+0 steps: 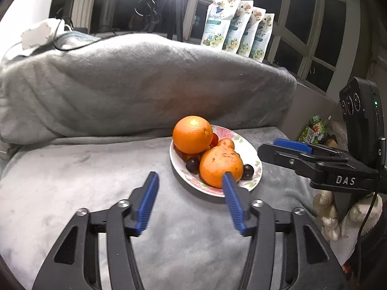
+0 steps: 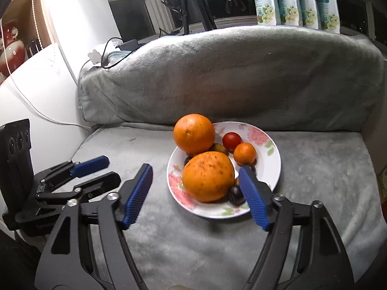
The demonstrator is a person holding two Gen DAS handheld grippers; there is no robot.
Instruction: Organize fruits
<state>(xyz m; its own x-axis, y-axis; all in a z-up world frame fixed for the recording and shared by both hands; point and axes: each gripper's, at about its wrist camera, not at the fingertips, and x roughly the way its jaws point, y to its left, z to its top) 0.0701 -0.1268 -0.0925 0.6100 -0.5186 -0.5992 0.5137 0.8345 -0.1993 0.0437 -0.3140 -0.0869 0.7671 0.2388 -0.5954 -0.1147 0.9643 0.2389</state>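
A white floral plate (image 1: 251, 149) (image 2: 273, 164) sits on the grey blanket-covered seat. It holds a smooth orange (image 1: 192, 134) (image 2: 194, 133), a speckled orange (image 1: 221, 166) (image 2: 208, 177), a small mandarin (image 1: 226, 143) (image 2: 244, 153), a red tomato (image 2: 231, 139) and dark plums (image 1: 192, 165) (image 2: 235, 194). My left gripper (image 1: 189, 180) is open and empty, just before the plate's near left side. My right gripper (image 2: 196, 171) is open and empty, its fingers either side of the speckled orange but short of it. Each gripper shows in the other's view, the right one (image 1: 290, 148) and the left one (image 2: 92, 165).
The grey backrest cushion (image 1: 135, 82) (image 2: 229, 72) rises behind the plate. Several white refill pouches (image 1: 239, 24) (image 2: 295, 0) stand on the window sill. A tripod (image 1: 174, 7) and cables are behind the cushion. A white wall (image 2: 48, 91) lies left of the seat.
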